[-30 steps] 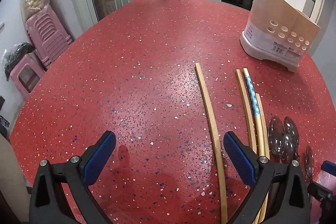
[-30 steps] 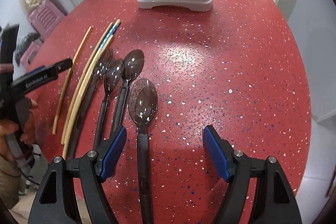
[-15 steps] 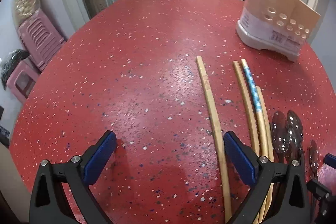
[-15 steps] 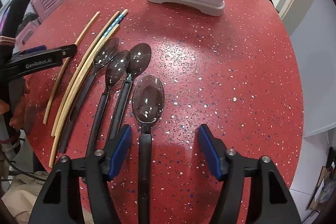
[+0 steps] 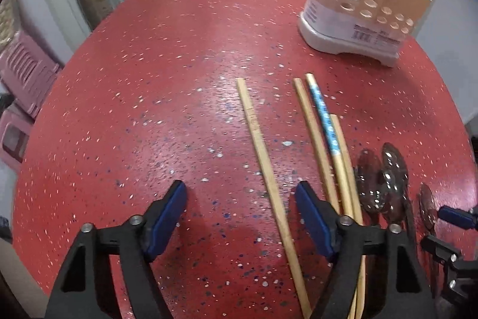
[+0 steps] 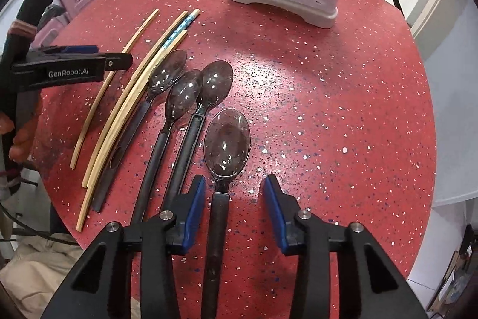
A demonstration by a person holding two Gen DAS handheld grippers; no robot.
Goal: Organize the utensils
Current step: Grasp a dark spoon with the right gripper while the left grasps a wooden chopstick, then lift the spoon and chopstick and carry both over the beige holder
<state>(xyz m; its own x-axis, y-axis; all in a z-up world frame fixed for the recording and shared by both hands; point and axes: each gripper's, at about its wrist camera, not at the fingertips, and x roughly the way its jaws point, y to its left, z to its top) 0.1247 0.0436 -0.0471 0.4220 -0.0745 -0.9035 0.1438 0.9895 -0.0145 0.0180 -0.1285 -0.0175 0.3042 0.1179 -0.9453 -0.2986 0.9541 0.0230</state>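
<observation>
Here both grippers' jaws have just been closing: right gripper (image 6: 234,201) spread astride the largest spoon's (image 6: 226,141) handle, left gripper (image 5: 240,214) spread around the lone chopstick (image 5: 263,157).

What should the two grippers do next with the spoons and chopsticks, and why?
Probably finish closing. The right gripper, whose jaws have just been closing, straddles the handle of the biggest dark plastic spoon without pinching it. The left gripper, also narrowing, has the lone bamboo chopstick between its fingers.

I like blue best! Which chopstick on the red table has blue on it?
The patterned chopstick, middle of the three bunched beside the spoons. Its far part is blue; the other chopsticks are plain wood.
</observation>
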